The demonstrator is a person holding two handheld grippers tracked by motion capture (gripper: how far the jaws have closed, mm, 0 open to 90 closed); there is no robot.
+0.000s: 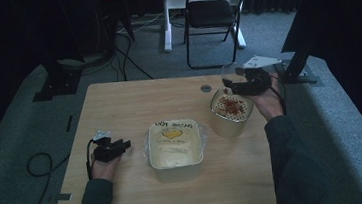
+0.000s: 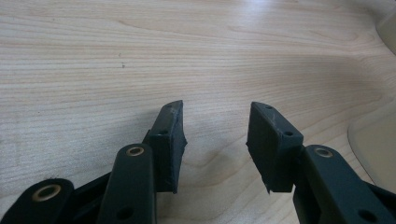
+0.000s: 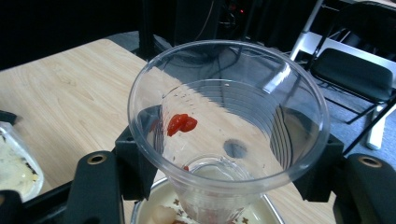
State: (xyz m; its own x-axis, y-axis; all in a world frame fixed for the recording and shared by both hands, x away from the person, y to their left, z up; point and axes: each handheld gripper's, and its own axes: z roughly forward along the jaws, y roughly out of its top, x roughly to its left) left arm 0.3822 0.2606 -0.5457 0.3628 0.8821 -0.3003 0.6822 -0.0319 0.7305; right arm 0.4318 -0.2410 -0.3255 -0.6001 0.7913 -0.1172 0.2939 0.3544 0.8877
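My right gripper (image 1: 234, 85) is shut on a clear plastic cup (image 1: 228, 72), tipped over a round metal bowl (image 1: 231, 122) with a perforated insert and red and pale pieces on it. In the right gripper view the cup (image 3: 261, 116) sits between the jaws of the right gripper (image 3: 229, 158). A red bit (image 3: 182, 124) clings to its inner wall, and the bowl's rim (image 3: 140, 210) lies just below. My left gripper (image 1: 123, 146) rests low on the table's left side, open and holding nothing. The left gripper (image 2: 215, 109) has bare wood between its jaws.
A rectangular tub (image 1: 178, 170) of creamy food with a yellow heart on top stands mid-table, just right of the left gripper; its edge (image 2: 373, 144) shows in the left gripper view. A cable hole (image 1: 206, 88) is at the table's back. A black chair (image 1: 210, 13) stands beyond.
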